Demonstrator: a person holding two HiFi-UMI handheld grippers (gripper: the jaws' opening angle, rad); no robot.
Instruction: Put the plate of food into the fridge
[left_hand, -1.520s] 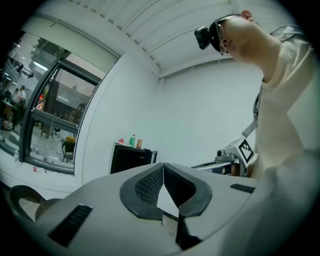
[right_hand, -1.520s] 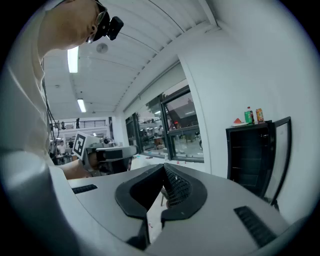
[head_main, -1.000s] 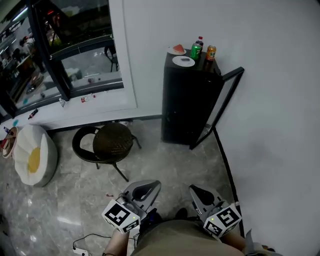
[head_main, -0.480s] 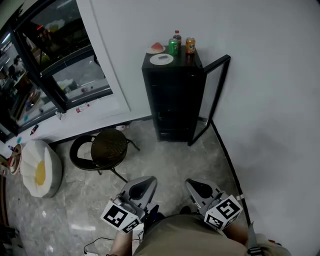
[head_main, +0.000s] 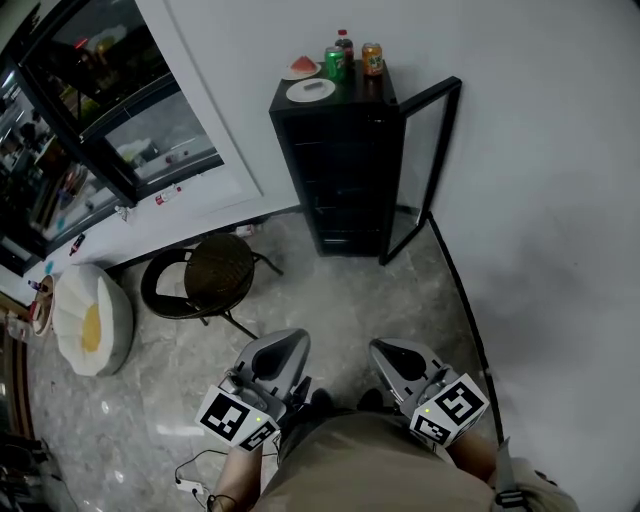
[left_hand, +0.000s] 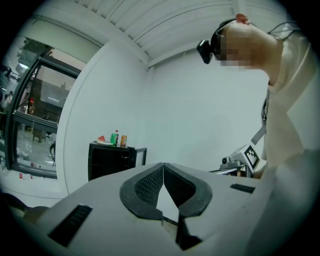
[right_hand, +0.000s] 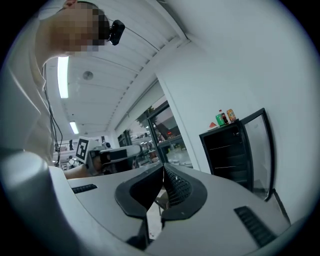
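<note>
A small black fridge (head_main: 335, 170) stands against the white wall with its glass door (head_main: 420, 165) swung open to the right. On its top sit a white plate with a red slice of food (head_main: 302, 68), a second white plate (head_main: 311, 90), a green can (head_main: 334, 64), an orange can (head_main: 372, 58) and a bottle (head_main: 344, 42). My left gripper (head_main: 285, 345) and right gripper (head_main: 388, 352) are held low near the person's body, far from the fridge. Both are shut with nothing between the jaws. The fridge (left_hand: 111, 161) also shows in the left gripper view and the fridge (right_hand: 232, 152) in the right.
A round black stool (head_main: 210, 285) stands on the marble floor left of the fridge. A white cushion with a yellow spot (head_main: 90, 322) lies at far left under the dark-framed window (head_main: 100, 110). A cable and power strip (head_main: 190, 482) lie near the person's feet.
The head view has swung, so the fridge sits higher and further left in frame. Both grippers stay shut and low, shifted slightly upward in view.
</note>
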